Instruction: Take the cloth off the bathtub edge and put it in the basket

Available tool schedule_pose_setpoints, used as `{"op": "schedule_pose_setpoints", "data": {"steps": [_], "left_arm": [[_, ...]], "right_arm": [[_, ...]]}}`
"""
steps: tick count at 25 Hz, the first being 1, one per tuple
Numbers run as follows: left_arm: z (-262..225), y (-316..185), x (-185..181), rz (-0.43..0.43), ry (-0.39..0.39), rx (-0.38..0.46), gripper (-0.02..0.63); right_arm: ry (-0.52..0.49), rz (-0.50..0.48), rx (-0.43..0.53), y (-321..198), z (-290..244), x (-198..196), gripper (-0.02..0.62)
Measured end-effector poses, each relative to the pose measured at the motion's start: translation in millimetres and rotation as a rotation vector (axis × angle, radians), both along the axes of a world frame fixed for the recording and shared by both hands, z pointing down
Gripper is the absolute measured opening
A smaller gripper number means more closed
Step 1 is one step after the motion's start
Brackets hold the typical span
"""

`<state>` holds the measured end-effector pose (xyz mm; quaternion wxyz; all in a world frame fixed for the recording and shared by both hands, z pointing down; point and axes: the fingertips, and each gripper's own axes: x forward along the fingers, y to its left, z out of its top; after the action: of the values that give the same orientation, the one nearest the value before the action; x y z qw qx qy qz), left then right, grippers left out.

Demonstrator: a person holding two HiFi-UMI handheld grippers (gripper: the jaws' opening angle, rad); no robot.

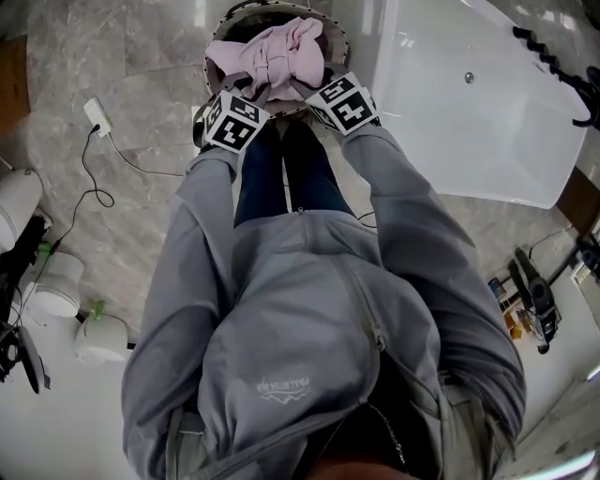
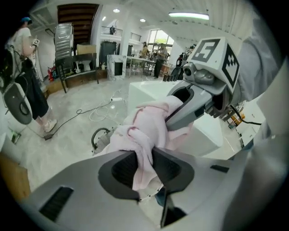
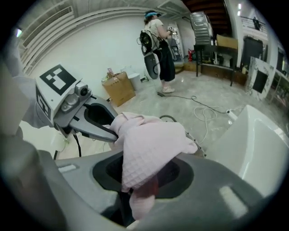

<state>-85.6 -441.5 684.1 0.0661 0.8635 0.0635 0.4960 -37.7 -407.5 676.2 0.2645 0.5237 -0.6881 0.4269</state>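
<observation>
Cloth (image 1: 272,52) hangs over the basket (image 1: 246,9), clamped in both the left hand-held gripper (image 2: 144,155) and right hand-held gripper (image 3: 143,173).

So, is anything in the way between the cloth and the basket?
Nothing visible. The left gripper and right gripper hold the cloth over the open basket; the cloth hides its inside.

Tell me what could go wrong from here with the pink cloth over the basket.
The cloth is bunched in the jaws of the left gripper and right gripper; on release a fold may cling and get pulled back out. It looks piled about as wide as the basket, so an edge might drape over the rim.
</observation>
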Motion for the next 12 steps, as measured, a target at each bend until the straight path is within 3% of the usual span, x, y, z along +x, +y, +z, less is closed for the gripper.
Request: {"op": "schedule_pose_setpoints", "data": {"steps": [4, 7, 12], "left_arm": [[27.5, -0.7, -26.2, -0.014, -0.116, -0.012, 0.156], [32.1, -5.6, -40.4, -0.053, -0.131, -0.018, 0.195], [28.0, -5.2, -39.1, -0.068, -0.121, -0.026, 0.201]], "right_arm": [[-0.028, 0.041, -0.09, 9.9, 18.6, 6.1, 0.12], [-0.002, 0.048, -0.094, 10.5, 18.5, 9.3, 0.128], [0.022, 0.042, -0.093, 11.2, 17.6, 10.8, 0.15]]}}
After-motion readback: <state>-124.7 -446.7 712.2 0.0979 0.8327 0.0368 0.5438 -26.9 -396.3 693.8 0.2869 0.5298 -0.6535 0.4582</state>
